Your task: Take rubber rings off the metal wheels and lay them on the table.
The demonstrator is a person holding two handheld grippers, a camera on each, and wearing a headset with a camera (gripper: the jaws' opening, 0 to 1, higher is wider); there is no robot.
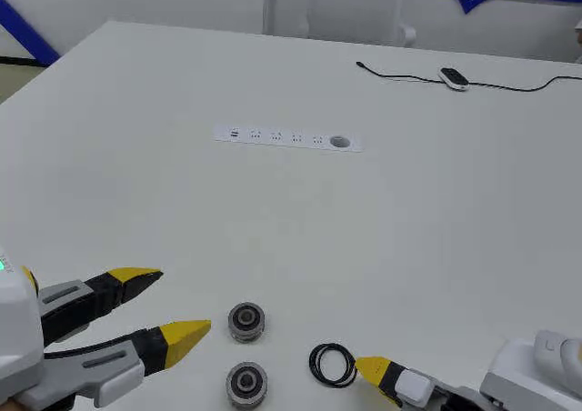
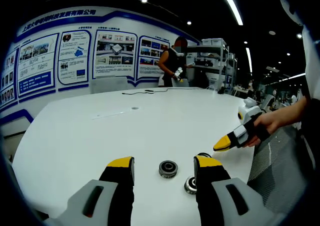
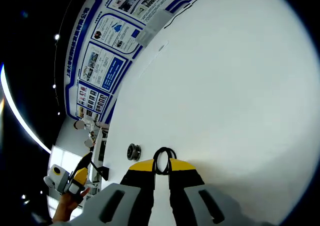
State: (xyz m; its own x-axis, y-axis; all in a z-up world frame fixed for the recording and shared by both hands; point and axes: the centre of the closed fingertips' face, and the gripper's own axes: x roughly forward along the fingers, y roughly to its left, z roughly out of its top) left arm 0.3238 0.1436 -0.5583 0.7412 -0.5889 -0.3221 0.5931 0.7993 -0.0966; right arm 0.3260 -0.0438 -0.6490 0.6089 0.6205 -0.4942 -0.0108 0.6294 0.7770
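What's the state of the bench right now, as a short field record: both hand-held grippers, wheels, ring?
left hand-held gripper: open, holding nothing, left of the wheels
right hand-held gripper: jaws nearly closed at the ring's edge; whether clamped, cannot tell
rubber ring: black, flat on the table, right of the wheels
near wheel: on the table, not gripped
far wheel: on the table, apart from the near one
rings left on wheels: too small to tell

Tabletop (image 1: 409,229): far wheel (image 1: 246,321) just at 12 o'clock of near wheel (image 1: 246,384). Rings (image 1: 332,364) at 3 o'clock of them. Socket strip (image 1: 287,138) well behind, 12 o'clock; remote (image 1: 454,78) at 1.
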